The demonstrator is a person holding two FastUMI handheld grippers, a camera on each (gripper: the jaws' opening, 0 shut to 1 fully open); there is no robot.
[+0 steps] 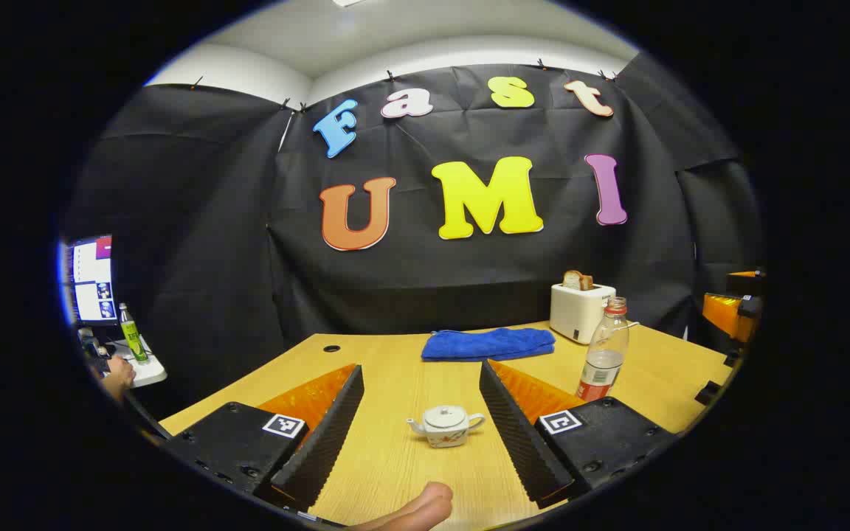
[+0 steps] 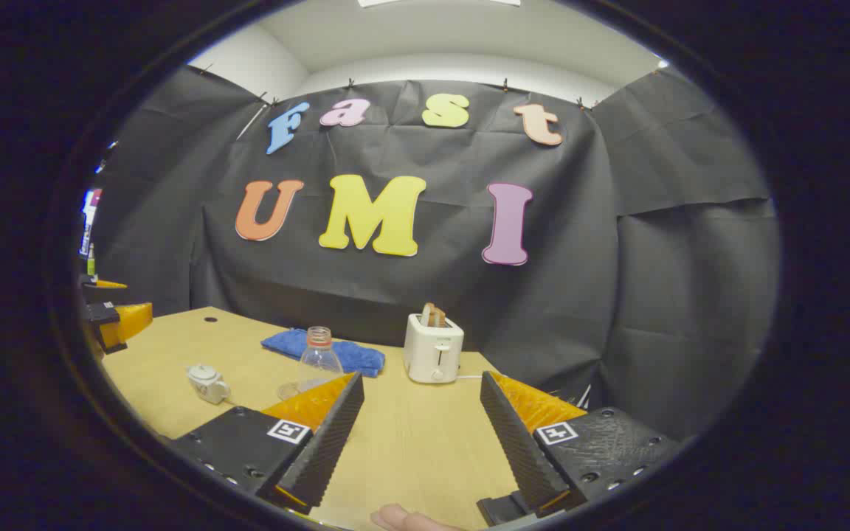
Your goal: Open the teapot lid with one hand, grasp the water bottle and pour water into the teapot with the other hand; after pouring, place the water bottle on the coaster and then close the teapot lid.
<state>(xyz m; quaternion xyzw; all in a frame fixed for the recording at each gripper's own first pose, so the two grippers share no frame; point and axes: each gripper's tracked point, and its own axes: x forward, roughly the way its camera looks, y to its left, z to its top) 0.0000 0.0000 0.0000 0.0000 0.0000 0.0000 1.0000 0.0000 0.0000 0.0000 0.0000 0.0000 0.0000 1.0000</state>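
Observation:
In the left gripper view a small white teapot (image 1: 446, 426) stands on the wooden table (image 1: 395, 472) with its lid on, straight ahead between my left gripper's (image 1: 421, 366) open fingers and untouched by them. A clear water bottle (image 1: 605, 350) with a red label stands upright to the right, behind the right finger. In the right gripper view the teapot (image 2: 207, 383) is far left. The bottle (image 2: 318, 361) is half hidden by my right gripper's left finger, with a pale round disc (image 2: 288, 390) beside it. My right gripper (image 2: 421, 376) is open and empty.
A blue towel (image 1: 489, 344) lies at the back of the table, and a white toaster (image 1: 581, 311) holding bread stands to its right. Beyond the left edge are a monitor (image 1: 93, 280), a green bottle (image 1: 132, 335) and a person's hand (image 1: 119, 372). The other gripper (image 2: 111, 317) is at the far left.

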